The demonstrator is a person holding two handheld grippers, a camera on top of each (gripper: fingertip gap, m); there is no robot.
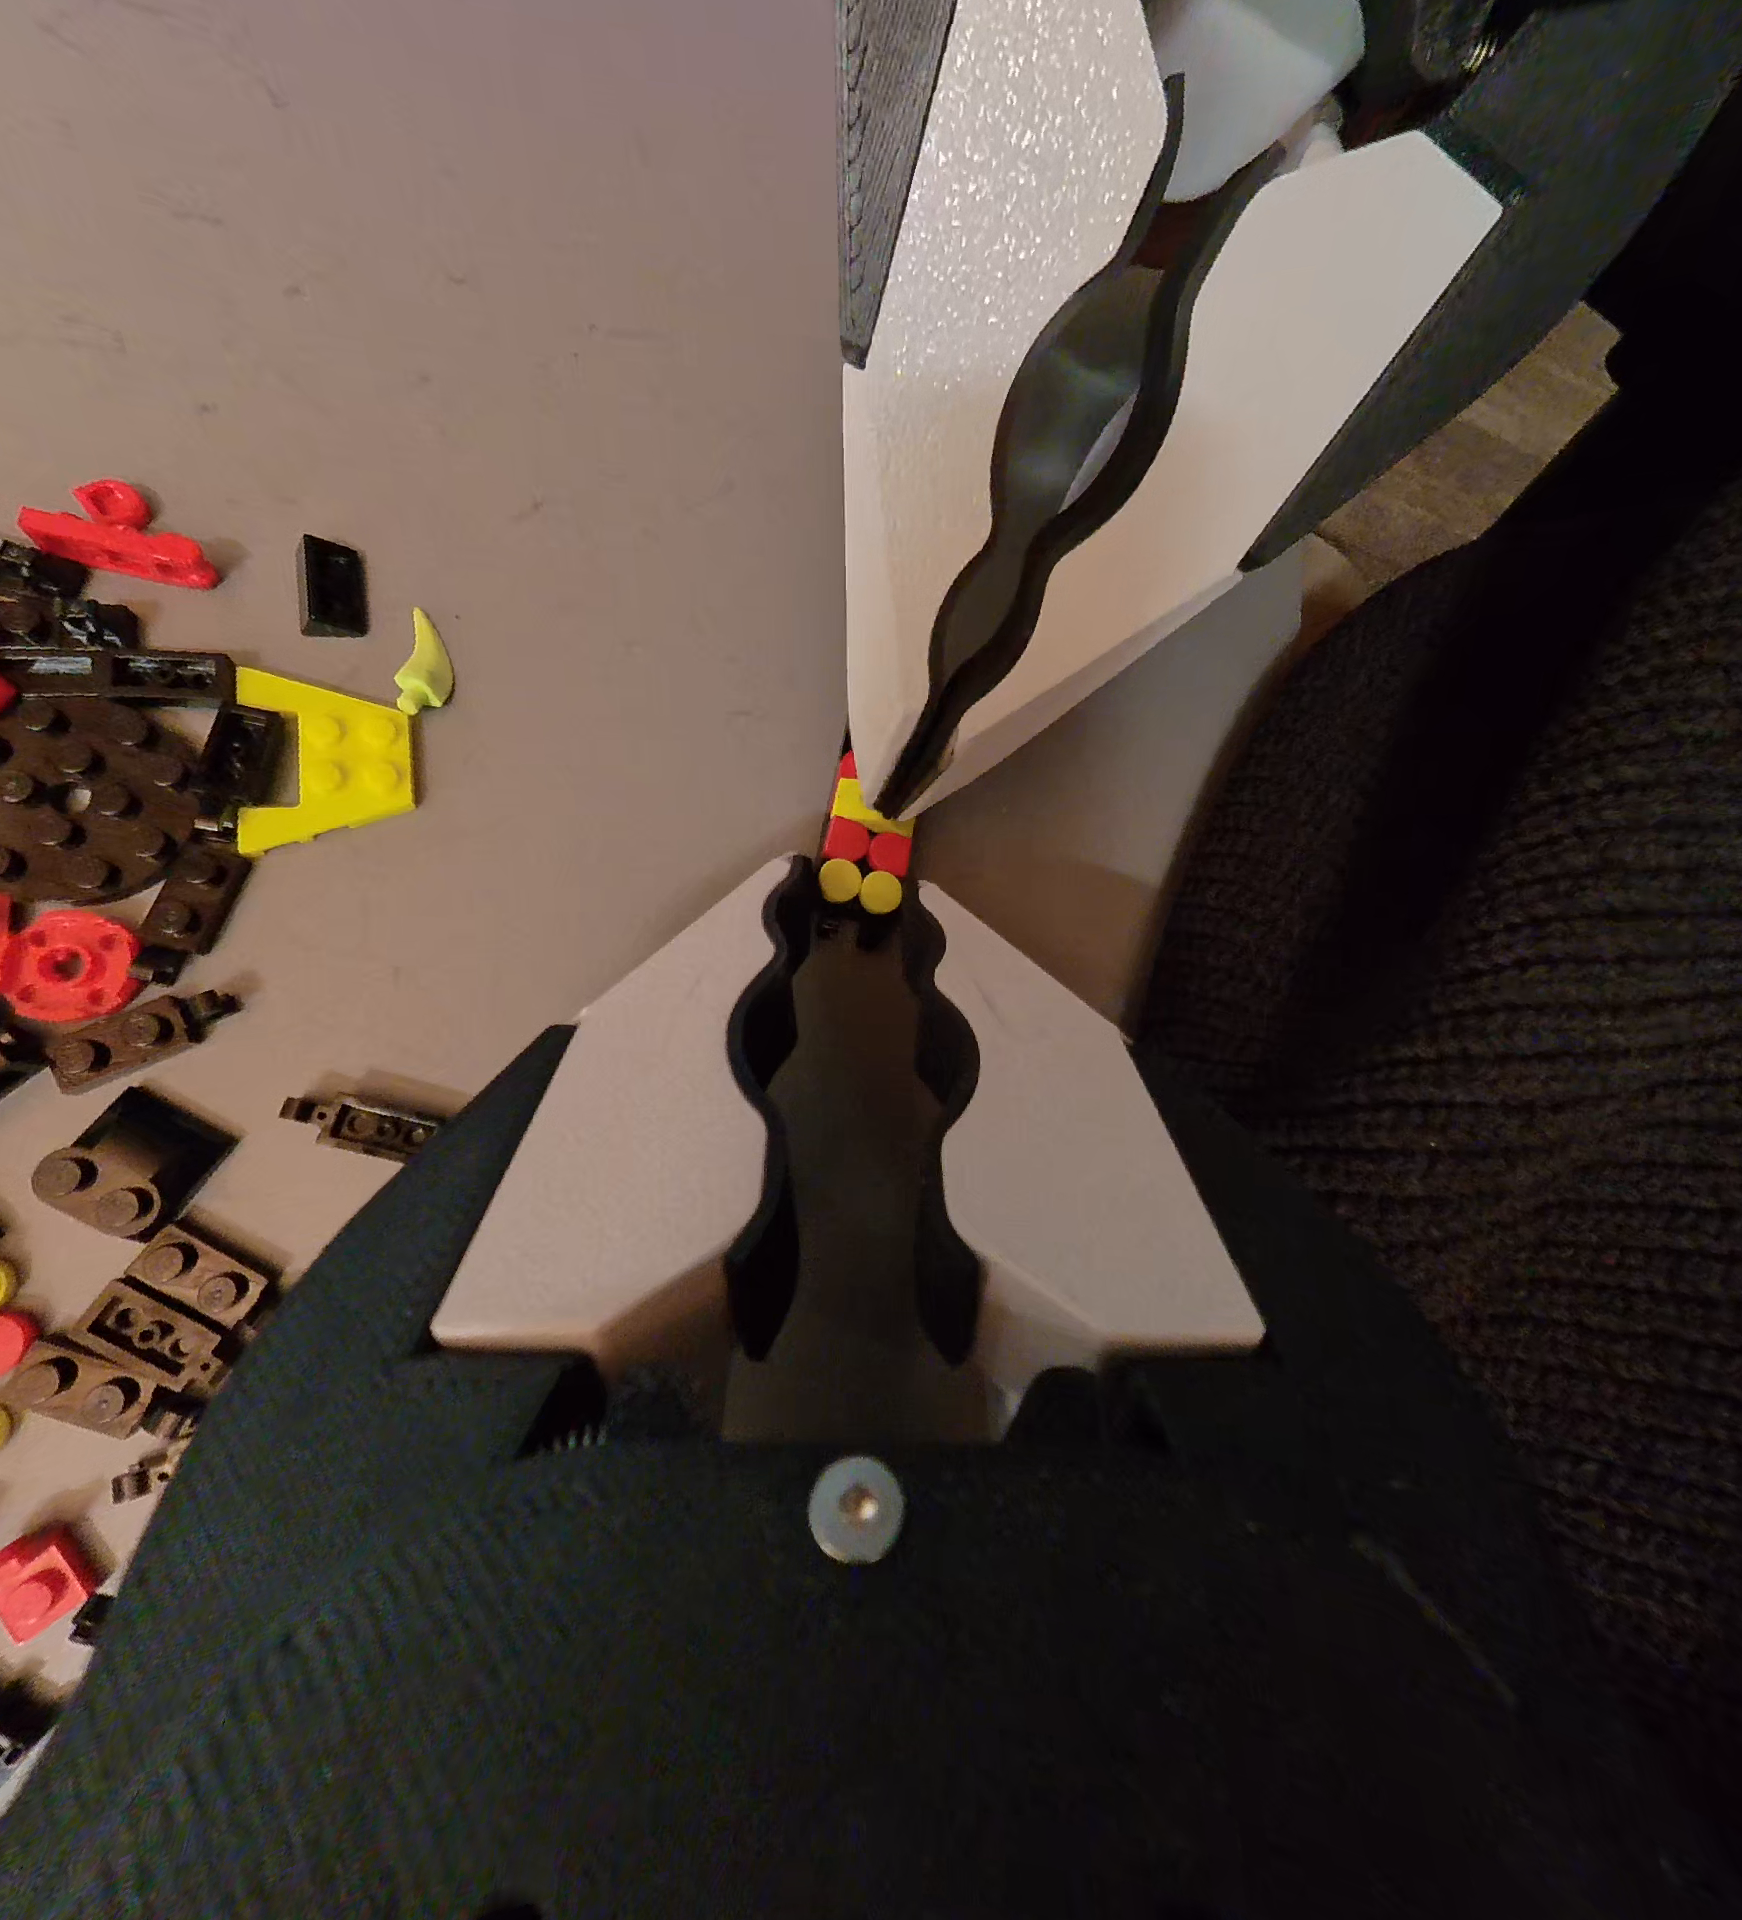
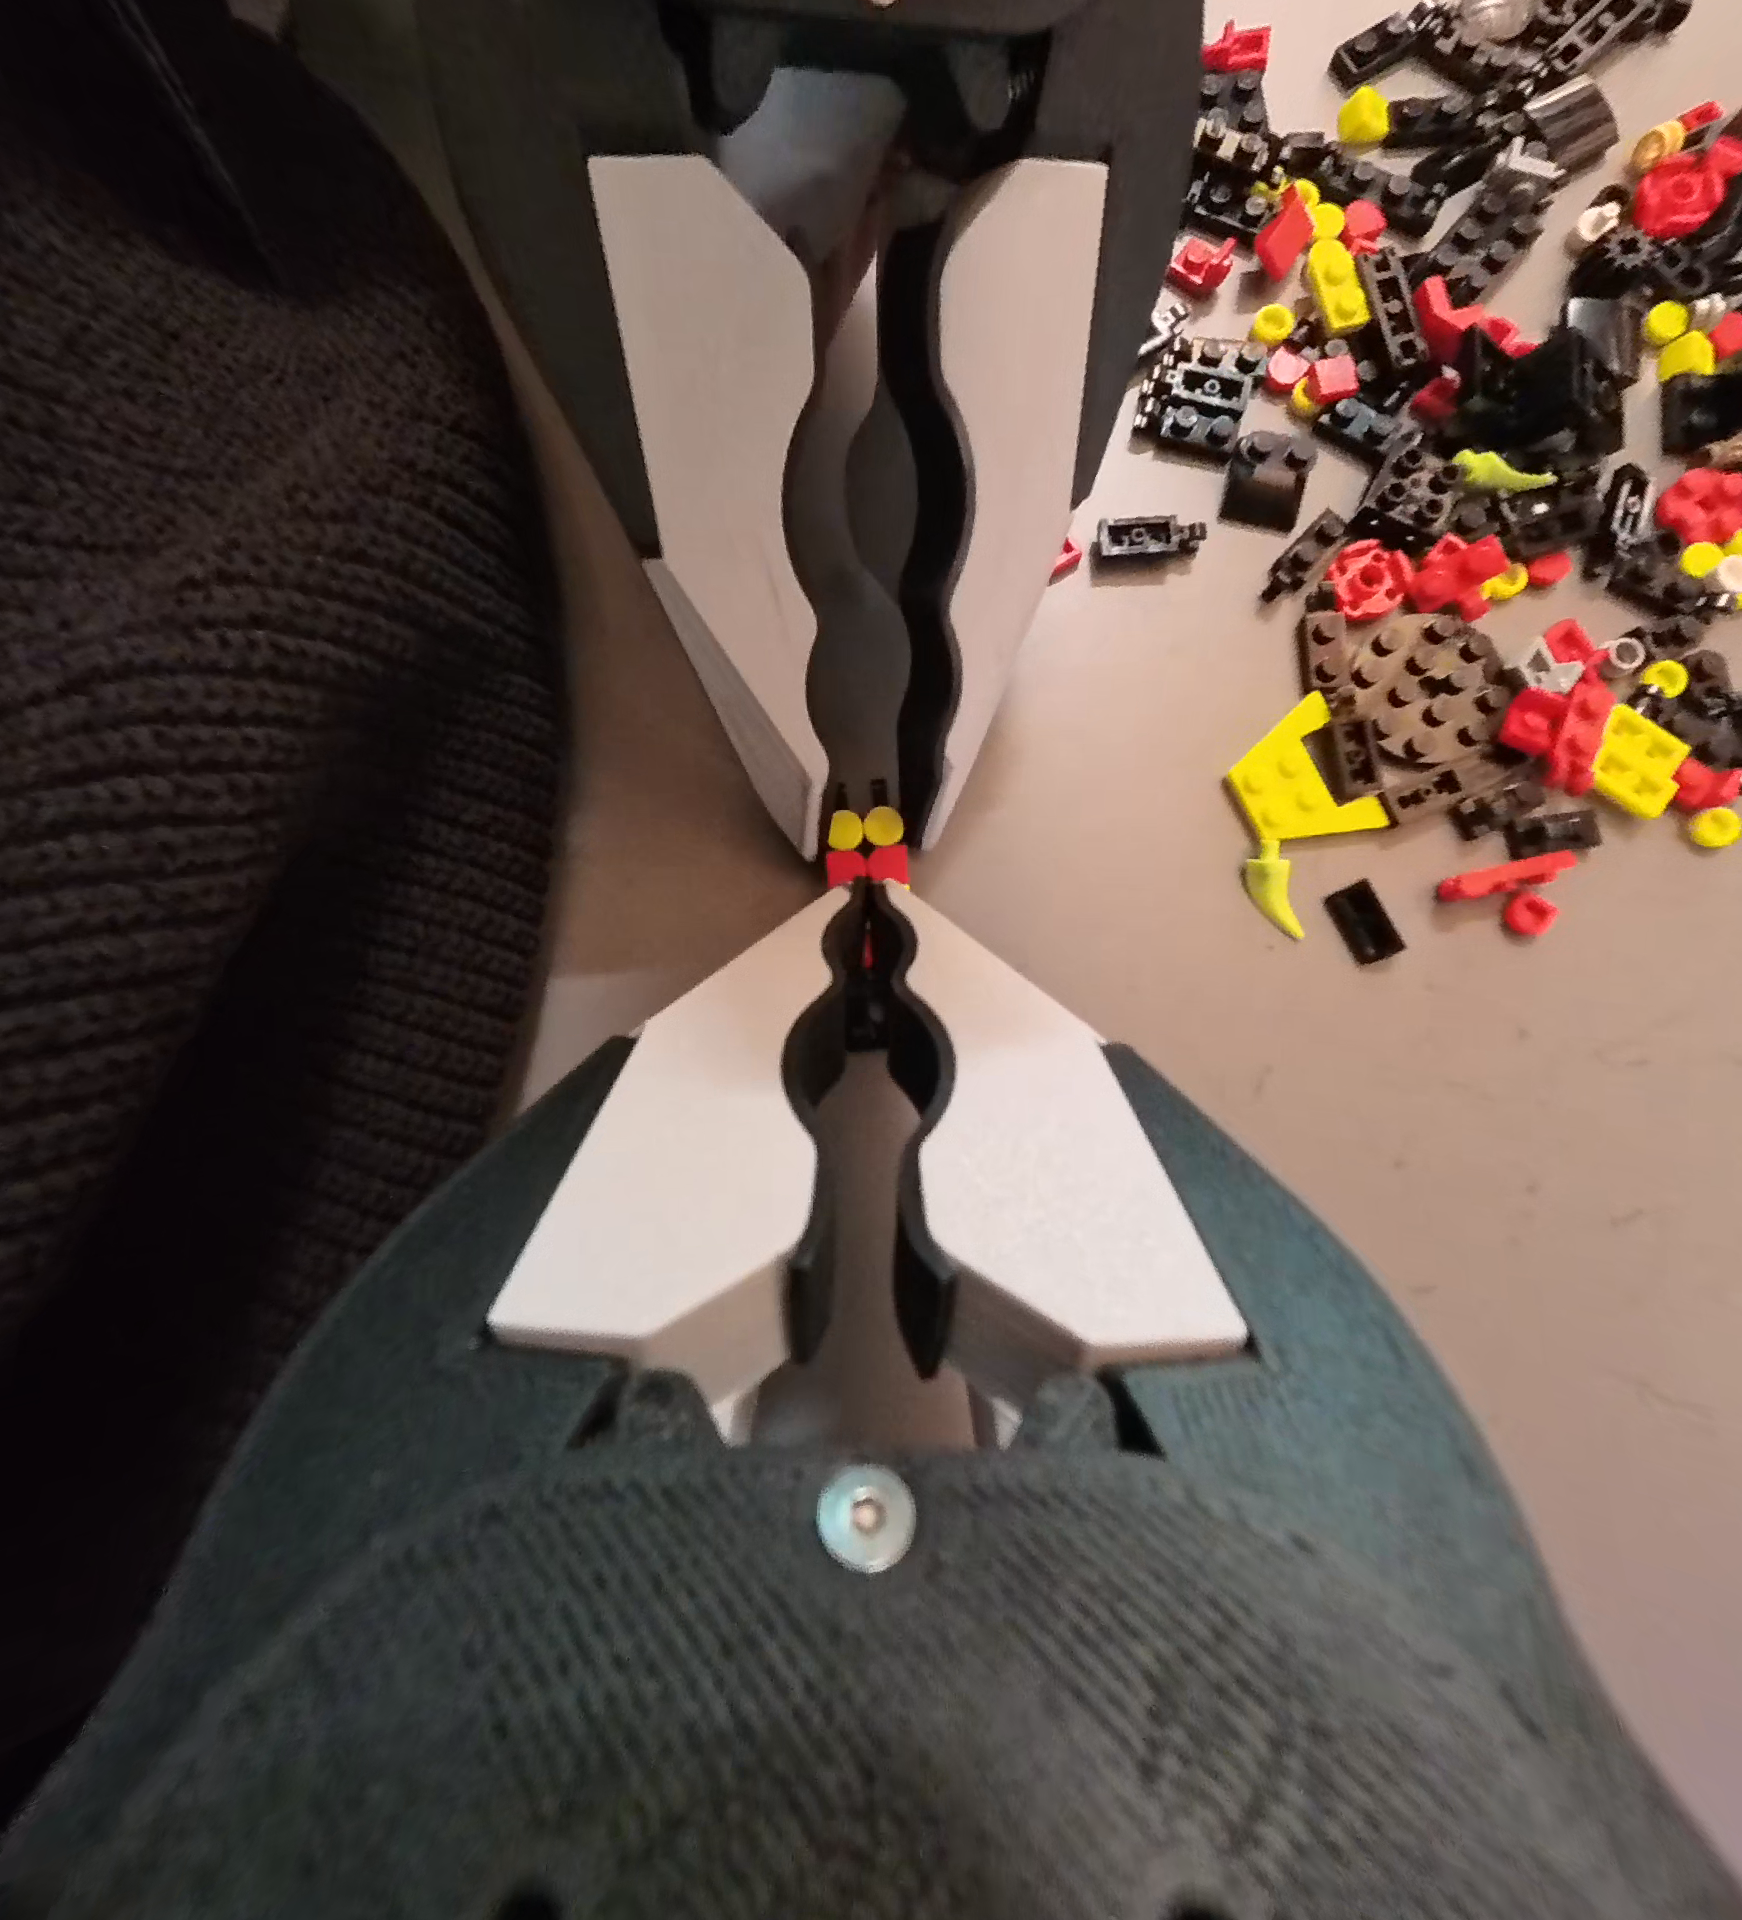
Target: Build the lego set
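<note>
The left gripper and right gripper are meeting tip to tip above the table, both pinching one small red-and-yellow assembly between them. Left is clenching its near end; right is nipping the far end with its jaws nearly closed. The assembly is looking light, stiff and smooth, likely to pop apart or slip if twisted, so squeezing flat sides close to the joint seems safest. Loose bricks are lying well apart, to the left.

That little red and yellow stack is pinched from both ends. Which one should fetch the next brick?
Probably the right hand-held gripper: it nips only the end of the stack, while the left holds more.
</note>
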